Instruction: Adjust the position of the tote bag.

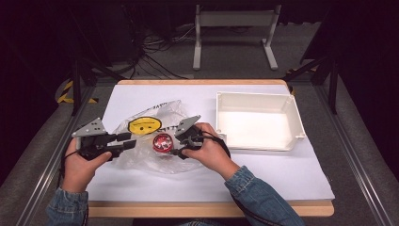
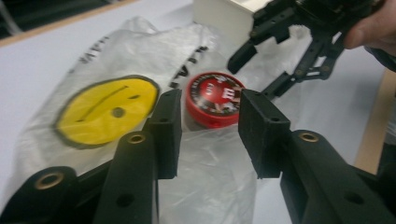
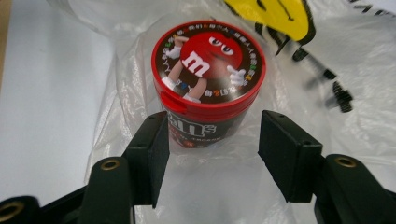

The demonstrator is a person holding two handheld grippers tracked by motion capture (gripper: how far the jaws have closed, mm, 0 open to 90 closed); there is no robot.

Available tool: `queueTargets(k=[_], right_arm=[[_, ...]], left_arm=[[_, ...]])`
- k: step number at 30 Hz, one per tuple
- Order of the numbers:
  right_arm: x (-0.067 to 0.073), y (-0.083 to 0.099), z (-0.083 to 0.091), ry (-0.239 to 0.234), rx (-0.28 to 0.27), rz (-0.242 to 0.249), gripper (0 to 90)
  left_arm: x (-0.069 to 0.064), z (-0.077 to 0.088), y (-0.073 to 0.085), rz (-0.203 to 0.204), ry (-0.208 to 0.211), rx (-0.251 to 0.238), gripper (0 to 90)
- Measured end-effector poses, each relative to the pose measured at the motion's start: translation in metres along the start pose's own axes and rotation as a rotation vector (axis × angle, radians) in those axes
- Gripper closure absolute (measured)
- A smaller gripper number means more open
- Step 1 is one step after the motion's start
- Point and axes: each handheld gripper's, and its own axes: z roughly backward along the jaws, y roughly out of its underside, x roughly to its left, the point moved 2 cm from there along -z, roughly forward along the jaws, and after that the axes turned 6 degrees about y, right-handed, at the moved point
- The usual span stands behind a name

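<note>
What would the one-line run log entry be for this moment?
scene: red candy tub upright on clear plastic bag | left gripper: open, empty | right gripper: open beside tub | white tray: empty

We cannot read the black lettering on the clear plastic bag beside the red-lidded candy tub: in the high view it is too small, in the right gripper view it smears into blurred dark strokes beyond the tub. The yellow smiley print behind the tub is cut off by the top edge there. The tub's lower wall and base are hidden behind crumpled film and the right gripper, so we cannot tell whether the tub sits inside the bag or on it. The small ring of text around the lid is illegible. Past the tub in the left gripper view, the white tray is cropped at the top edge.
</note>
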Motion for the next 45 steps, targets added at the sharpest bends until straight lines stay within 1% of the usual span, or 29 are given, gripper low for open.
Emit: queueTargets(k=[2, 4, 5, 6, 8, 10, 11, 14, 15, 17, 18, 20, 21, 23, 24, 25, 30, 34, 35, 36, 38, 40, 43, 45], right_arm=[[0.001, 0.001, -0.003, -0.003, 0.013, -0.001, 41.9], [0.001, 0.001, -0.007, -0.011, 0.021, -0.003, 36.7], [0.002, 0.001, -0.009, -0.014, 0.02, -0.01, 33.0], [0.002, 0.001, -0.011, -0.017, 0.018, -0.014, 29.4], [0.002, 0.001, -0.017, -0.023, 0.016, -0.022, 22.9], [0.002, 0.001, -0.022, -0.023, 0.017, -0.02, 18.7], [0.002, 0.0, -0.025, -0.025, 0.015, -0.023, 18.0], [0.001, 0.0, -0.034, -0.035, 0.014, -0.033, 16.8], [0.001, 0.0, -0.034, -0.035, 0.014, -0.033, 16.8], [0.001, 0.0, -0.043, -0.042, 0.019, -0.026, 13.1], [0.001, -0.001, -0.046, -0.042, 0.015, -0.019, 11.6], [0.001, -0.001, -0.048, -0.046, 0.01, -0.011, 10.4], [0.002, -0.002, -0.054, -0.059, 0.013, -0.009, 9.5], [0.002, -0.003, -0.056, -0.066, 0.012, -0.001, 9.0], [0.003, -0.003, -0.059, -0.073, 0.014, 0.005, 8.9], [0.005, -0.003, -0.063, -0.078, 0.02, 0.002, 8.9], [0.005, -0.001, -0.069, -0.086, 0.017, 0.005, 9.3], [0.005, -0.001, -0.067, -0.089, -0.001, 0.001, 10.5], [0.005, -0.002, -0.067, -0.091, -0.006, 0.0, 11.3], [0.006, -0.002, -0.066, -0.09, -0.011, -0.006, 12.0], [0.006, -0.003, -0.065, -0.091, -0.024, -0.011, 13.1], [0.005, -0.004, -0.064, -0.087, -0.037, -0.012, 16.2], [0.005, -0.004, -0.063, -0.085, -0.045, -0.014, 17.7], [0.004, -0.005, -0.061, -0.075, -0.061, -0.027, 21.3]], left_arm=[[-0.001, -0.01, 0.002, 0.005, 0.017, 0.031, 64.4], [0.0, -0.017, 0.004, 0.009, 0.025, 0.042, 65.5], [0.001, -0.018, 0.004, 0.008, 0.027, 0.045, 65.6], [0.002, -0.019, 0.005, 0.016, 0.03, 0.049, 65.6], [0.003, -0.018, 0.006, 0.019, 0.027, 0.045, 65.9], [0.004, -0.016, 0.006, 0.018, 0.021, 0.043, 66.1], [0.005, -0.015, 0.006, 0.027, 0.021, 0.039, 66.1], [0.006, -0.013, 0.007, 0.03, 0.019, 0.035, 66.0], [0.006, -0.012, 0.007, 0.029, 0.017, 0.034, 66.0], [0.008, -0.01, 0.008, 0.037, 0.014, 0.03, 65.6], [0.009, -0.01, 0.009, 0.046, 0.015, 0.029, 65.5], [0.01, -0.009, 0.009, 0.046, 0.015, 0.03, 65.4], [0.011, -0.008, 0.01, 0.051, 0.01, 0.029, 65.0], [0.011, -0.007, 0.01, 0.057, 0.012, 0.025, 64.9], [0.012, -0.006, 0.011, 0.054, 0.008, 0.029, 64.8], [0.012, -0.005, 0.011, 0.062, 0.006, 0.023, 64.7], [0.015, -0.004, 0.013, 0.065, 0.004, 0.024, 64.0], [0.016, -0.003, 0.014, 0.073, 0.002, 0.026, 63.2], [0.016, -0.003, 0.014, 0.082, -0.001, 0.024, 63.1], [0.017, -0.002, 0.014, 0.078, 0.0, 0.024, 62.9], [0.017, -0.001, 0.015, 0.084, -0.005, 0.018, 62.6], [0.018, 0.0, 0.015, 0.083, -0.003, 0.016, 62.2], [0.018, 0.001, 0.015, 0.084, -0.007, 0.013, 62.0], [0.02, 0.002, 0.016, 0.076, -0.01, 0.015, 61.6]])
